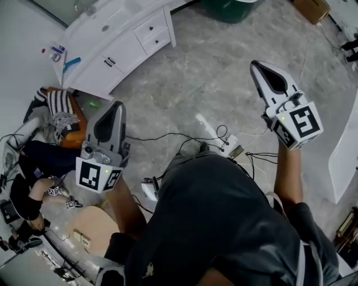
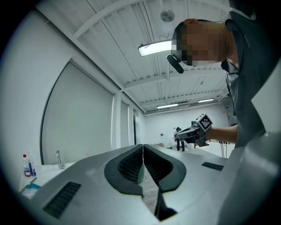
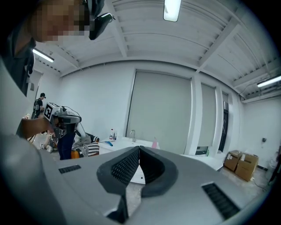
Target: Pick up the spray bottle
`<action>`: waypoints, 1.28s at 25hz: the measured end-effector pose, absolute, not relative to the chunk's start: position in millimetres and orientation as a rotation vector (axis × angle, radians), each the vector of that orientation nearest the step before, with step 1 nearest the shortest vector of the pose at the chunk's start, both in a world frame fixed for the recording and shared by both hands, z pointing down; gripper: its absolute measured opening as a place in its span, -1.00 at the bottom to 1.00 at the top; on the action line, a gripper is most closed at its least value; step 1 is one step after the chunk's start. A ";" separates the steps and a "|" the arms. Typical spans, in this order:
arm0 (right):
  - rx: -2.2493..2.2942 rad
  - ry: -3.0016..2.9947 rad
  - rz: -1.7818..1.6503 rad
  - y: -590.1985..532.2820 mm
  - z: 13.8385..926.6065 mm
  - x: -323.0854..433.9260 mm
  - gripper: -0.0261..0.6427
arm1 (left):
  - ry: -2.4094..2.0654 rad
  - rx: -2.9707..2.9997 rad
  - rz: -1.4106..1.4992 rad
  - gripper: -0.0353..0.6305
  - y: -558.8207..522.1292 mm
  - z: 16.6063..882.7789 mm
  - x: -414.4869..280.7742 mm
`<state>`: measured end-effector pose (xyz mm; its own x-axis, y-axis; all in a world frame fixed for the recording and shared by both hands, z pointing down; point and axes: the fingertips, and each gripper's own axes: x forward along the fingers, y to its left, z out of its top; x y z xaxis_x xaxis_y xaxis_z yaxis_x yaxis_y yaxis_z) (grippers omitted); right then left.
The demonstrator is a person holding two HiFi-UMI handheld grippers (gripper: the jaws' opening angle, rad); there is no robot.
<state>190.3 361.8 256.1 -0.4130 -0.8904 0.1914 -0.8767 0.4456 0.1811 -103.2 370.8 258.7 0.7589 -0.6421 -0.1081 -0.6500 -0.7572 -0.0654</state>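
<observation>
Your left gripper [image 1: 118, 106] and right gripper [image 1: 257, 66]: jaws together, empty | bottle [image 1: 56, 53] on counter [image 1: 120, 14], well apart | risk: closed jaws could topple it.

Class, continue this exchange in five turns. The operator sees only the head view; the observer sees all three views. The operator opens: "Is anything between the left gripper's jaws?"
Observer: No. The left gripper view shows the left gripper with its jaws together and nothing between them.
Operator: And the right one?
Observer: The right gripper is the same in its own view: jaws together, empty.
Operator: Is the bottle on the counter standing or lying?
Observer: The bottle stands upright on the white counter, apart from the tap to its right in the left gripper view.
</observation>
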 end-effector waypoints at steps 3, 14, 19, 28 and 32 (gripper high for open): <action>1.497 -2.457 -0.065 347.4 270.3 188.1 -0.89 | 1.060 -2.871 0.062 -0.88 361.9 268.4 -102.7; 1.564 -2.435 -0.069 298.4 264.6 174.6 -0.89 | 0.998 -2.886 0.037 -0.88 290.8 266.6 -120.4; 1.632 -2.382 -0.067 264.9 261.4 163.6 -0.89 | 0.917 -2.900 0.052 -0.88 253.1 258.7 -134.5; 1.653 -2.350 -0.109 223.2 253.7 105.1 -0.89 | 0.826 -2.944 0.060 -0.88 193.1 270.6 -177.6; 1.649 -2.323 -0.094 223.5 254.8 112.8 -0.89 | 0.803 -2.977 0.079 -0.88 190.9 275.5 -166.6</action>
